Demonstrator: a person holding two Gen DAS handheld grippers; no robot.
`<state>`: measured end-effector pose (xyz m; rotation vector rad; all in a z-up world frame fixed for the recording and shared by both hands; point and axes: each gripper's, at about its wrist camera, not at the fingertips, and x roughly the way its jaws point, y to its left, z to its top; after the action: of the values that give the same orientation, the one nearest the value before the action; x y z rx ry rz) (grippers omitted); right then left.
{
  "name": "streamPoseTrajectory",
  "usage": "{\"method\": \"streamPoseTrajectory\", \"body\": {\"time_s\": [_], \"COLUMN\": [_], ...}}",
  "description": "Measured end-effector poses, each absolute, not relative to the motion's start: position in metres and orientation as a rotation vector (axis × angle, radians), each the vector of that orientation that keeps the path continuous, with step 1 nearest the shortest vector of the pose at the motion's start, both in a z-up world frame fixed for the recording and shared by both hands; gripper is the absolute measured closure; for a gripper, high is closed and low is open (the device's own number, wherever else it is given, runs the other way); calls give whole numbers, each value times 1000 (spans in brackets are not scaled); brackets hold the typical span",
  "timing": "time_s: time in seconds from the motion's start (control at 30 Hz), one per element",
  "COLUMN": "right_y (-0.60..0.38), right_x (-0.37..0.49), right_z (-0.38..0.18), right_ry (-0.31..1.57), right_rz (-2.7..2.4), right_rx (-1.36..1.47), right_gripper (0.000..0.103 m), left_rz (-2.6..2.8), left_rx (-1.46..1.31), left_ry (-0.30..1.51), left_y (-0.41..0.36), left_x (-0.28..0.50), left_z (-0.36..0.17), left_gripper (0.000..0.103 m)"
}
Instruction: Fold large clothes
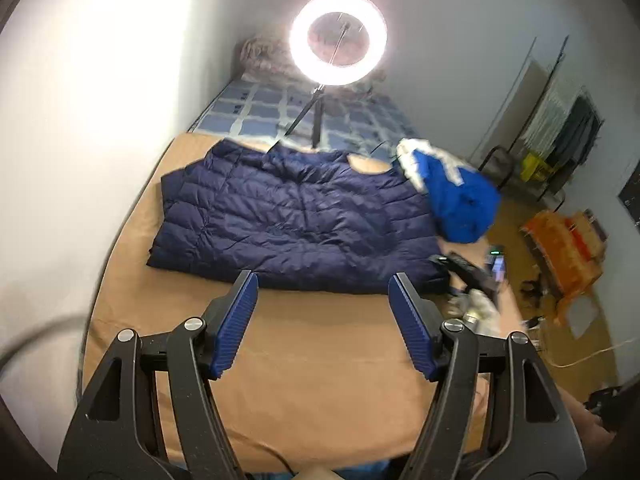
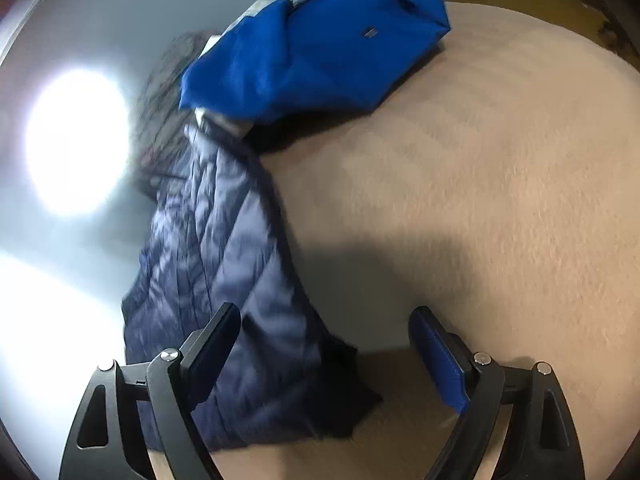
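Note:
A navy quilted puffer jacket (image 1: pixel 296 212) lies spread flat across a tan bed cover (image 1: pixel 320 360). A bright blue garment with white trim (image 1: pixel 460 196) sits bunched at its far right corner. My left gripper (image 1: pixel 323 280) hovers open above the cover, just short of the jacket's near edge, with nothing between its blue pads. In the right wrist view the jacket (image 2: pixel 224 264) runs down the left side, and the blue garment (image 2: pixel 320 48) lies at the top. My right gripper (image 2: pixel 325 312) stands open over the jacket's near corner; its left finger (image 2: pixel 216 340) is above the fabric, not pressing it.
A lit ring light (image 1: pixel 338 28) on a tripod stands behind the jacket, on blue checked bedding (image 1: pixel 260 112). A blurred dark device with a lit screen (image 1: pixel 496 268) is at the jacket's right corner. A white wall is on the left. On the right floor are an orange heap (image 1: pixel 560 248), a chair and a clothes rack.

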<state>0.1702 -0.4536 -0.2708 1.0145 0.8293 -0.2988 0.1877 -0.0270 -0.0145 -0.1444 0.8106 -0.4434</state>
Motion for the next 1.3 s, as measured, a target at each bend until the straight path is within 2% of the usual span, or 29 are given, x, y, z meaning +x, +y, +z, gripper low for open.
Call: {"method": "streamPoseTrajectory", "body": {"time_s": [0.03, 0.1, 0.13, 0.2, 0.27, 0.37, 0.57, 0.83, 1.3], "right_y": [-454, -451, -447, -437, -428, -412, -362, -305, -162], "right_x": [174, 182, 189, 192, 198, 202, 205, 224, 293], "right_z": [-269, -268, -267, -258, -241, -208, -140, -95, -91], "right_ry": [818, 832, 849, 869, 857, 830, 723, 615, 624], "right_rz": [-294, -264, -239, -248, -258, -229, -121, 20, 261], "right_rx": [1020, 996, 975, 906, 813, 680, 456, 465, 373], "right_gripper": [24, 46, 65, 76, 92, 100, 102, 102, 102], "left_rz": [-439, -438, -419, -381, -339, -317, -323, -369, -326], "left_rx": [-150, -156, -151, -148, -139, -195, -241, -296, -380], "left_ry": [792, 758, 755, 777, 812, 875, 925, 874, 844], "left_y": [-22, -18, -17, -15, -15, -10, -6, 6, 51], "left_x": [183, 181, 186, 201, 218, 239, 245, 233, 225], "left_z": [-11, -13, -20, -42, -68, -100, -126, -108, -102], "left_gripper": [28, 23, 23, 23, 23, 23, 23, 23, 23]}}
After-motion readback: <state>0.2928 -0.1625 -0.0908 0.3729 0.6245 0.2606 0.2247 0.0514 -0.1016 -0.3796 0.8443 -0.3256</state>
